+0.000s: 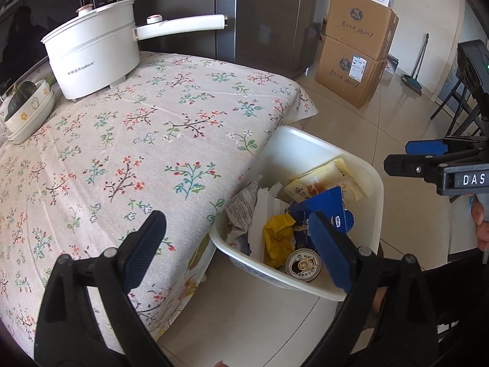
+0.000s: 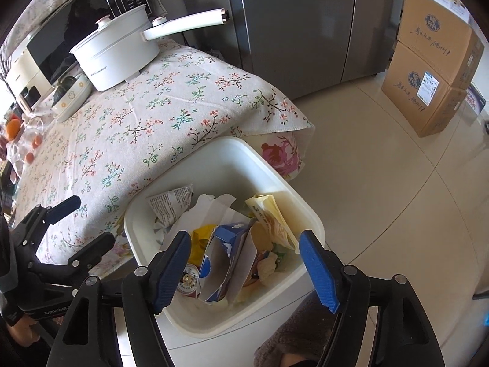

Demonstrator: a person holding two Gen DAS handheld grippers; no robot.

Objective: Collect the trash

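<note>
Both grippers spread wide, nothing between the pads. Right gripper hangs directly over the white plastic bin on the floor beside the surface; left gripper straddles the bin's near rim and the cloth edge. Trash sits in the bin: torn blue carton, crumpled yellow wrapper, opened can, printed paper, a glossy yellow pouch, possibly more underneath. Surface has floral woven cloth, white electric pot, stacked bowls. Cardboard boxes on tiled floor.
</note>
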